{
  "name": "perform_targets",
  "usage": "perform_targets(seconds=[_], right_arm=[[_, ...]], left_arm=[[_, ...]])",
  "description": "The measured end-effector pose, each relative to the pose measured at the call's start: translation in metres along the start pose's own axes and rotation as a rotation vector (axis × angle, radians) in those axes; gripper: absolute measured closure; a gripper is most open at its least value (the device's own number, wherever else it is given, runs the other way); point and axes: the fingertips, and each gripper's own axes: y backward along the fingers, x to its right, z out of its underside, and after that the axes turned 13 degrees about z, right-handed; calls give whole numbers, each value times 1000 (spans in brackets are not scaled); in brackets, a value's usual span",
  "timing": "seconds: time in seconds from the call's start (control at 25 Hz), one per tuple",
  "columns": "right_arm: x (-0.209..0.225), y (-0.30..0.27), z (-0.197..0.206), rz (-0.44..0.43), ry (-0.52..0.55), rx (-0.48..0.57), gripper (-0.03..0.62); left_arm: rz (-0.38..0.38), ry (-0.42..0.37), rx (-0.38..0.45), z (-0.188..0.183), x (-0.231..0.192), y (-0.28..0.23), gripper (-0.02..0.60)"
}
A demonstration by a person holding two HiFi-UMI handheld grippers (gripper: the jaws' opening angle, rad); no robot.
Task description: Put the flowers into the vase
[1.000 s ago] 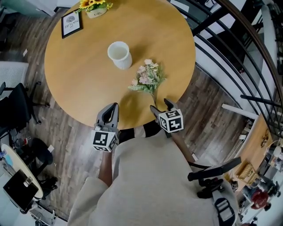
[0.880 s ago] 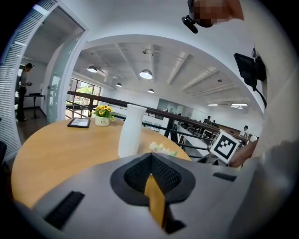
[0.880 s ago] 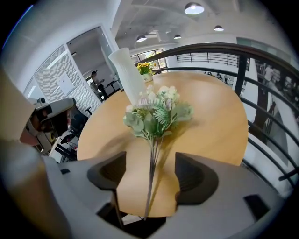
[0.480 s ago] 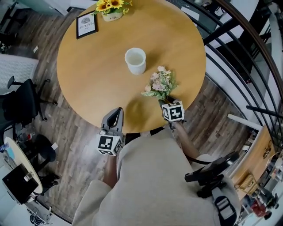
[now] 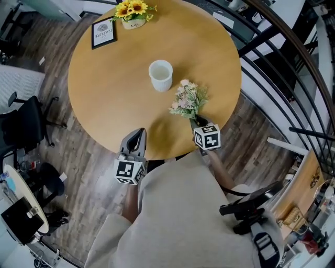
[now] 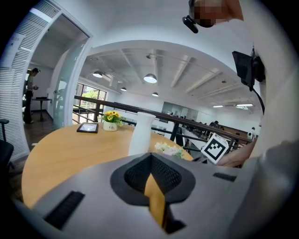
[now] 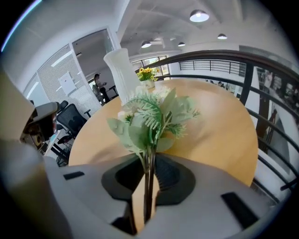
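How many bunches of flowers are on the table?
2. A pink bunch lies right of the white vase; yellow sunflowers stand in a small pot at the far edge, beside a framed picture.

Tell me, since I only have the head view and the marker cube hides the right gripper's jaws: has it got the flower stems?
Observer: Yes. In the right gripper view the right gripper has just been closing its jaws, and its pads now press on the stems of the flowers, near their cut ends.
Operator: From above I only see the vase's round mouth. Is it standing properly?
Observer: The left gripper view shows it from the side: the vase is tall and white and stands upright on the table, with the blossoms low beside its base.
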Motion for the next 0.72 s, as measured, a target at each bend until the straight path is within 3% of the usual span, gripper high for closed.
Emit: perform_targets(seconds=[0.12,0.32,0.56,0.72], right_arm=[[7,16,-26,0,-51,113,528],[21,61,-96,-43,-179,388,528],[9,146,-199,-235,-250,801,528],[-14,196,-257,-390,-238,999,526]], left_arm=[[16,-15,7,-4,2,-4,575],[34,-52,29,-14,5,-7,575],[25,-93,71,-31,7,-2,575],[-5,-111,96,-37,5,7,575]])
